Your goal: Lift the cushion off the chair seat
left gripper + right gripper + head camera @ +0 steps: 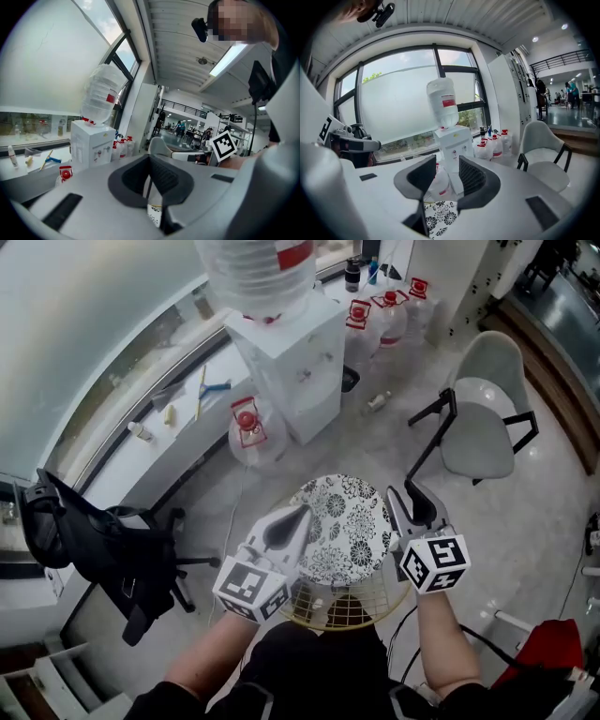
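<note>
My left gripper (pixel 300 514) is closed and empty, my right gripper (pixel 410 502) half open and empty; the floral cushion (pixel 345 521) lies between and beneath them on the wire chair (pixel 349 611).

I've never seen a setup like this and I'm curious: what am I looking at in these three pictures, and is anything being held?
A person holds a two-jaw gripper in each hand. One picture comes from a camera on their head, looking steeply down; the other two come from cameras riding on the grippers. Below the grippers, a flower-patterned cushion lies on a wire chair. The left gripper is shut and the right gripper is open. Neither holds anything.
</note>
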Motion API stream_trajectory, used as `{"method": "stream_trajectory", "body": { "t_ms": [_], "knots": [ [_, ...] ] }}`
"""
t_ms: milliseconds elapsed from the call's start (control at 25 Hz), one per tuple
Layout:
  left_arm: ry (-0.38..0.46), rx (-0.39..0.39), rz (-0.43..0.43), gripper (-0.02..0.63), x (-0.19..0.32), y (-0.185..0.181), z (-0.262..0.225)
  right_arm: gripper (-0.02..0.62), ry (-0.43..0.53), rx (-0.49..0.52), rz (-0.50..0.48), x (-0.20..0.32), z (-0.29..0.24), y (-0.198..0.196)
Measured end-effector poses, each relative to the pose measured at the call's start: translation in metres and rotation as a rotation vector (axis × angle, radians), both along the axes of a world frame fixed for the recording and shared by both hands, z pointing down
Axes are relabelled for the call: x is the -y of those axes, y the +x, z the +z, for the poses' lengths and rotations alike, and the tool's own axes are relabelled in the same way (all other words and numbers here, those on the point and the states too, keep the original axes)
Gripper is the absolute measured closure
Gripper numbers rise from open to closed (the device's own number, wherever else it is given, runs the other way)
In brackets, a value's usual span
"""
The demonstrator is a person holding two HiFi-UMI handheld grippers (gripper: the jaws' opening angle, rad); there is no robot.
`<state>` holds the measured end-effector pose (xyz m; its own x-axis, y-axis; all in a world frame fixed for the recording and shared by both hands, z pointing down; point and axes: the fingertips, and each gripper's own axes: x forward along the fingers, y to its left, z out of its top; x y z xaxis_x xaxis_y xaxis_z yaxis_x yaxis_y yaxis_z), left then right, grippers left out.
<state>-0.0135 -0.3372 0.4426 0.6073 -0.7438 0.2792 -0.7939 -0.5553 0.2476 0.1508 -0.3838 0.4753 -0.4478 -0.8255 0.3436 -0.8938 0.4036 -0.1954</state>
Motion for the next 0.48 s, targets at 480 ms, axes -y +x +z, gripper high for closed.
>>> {"method": "stream_trajectory", "body": {
  "t_ms": [480],
  "knots": [
    [-0.112, 0.036, 0.017, 0.598, 0.015, 0.010, 0.092, 0.387, -0.131, -0.056, -0.047, 0.025, 0.116, 0.001]
  ]
}}
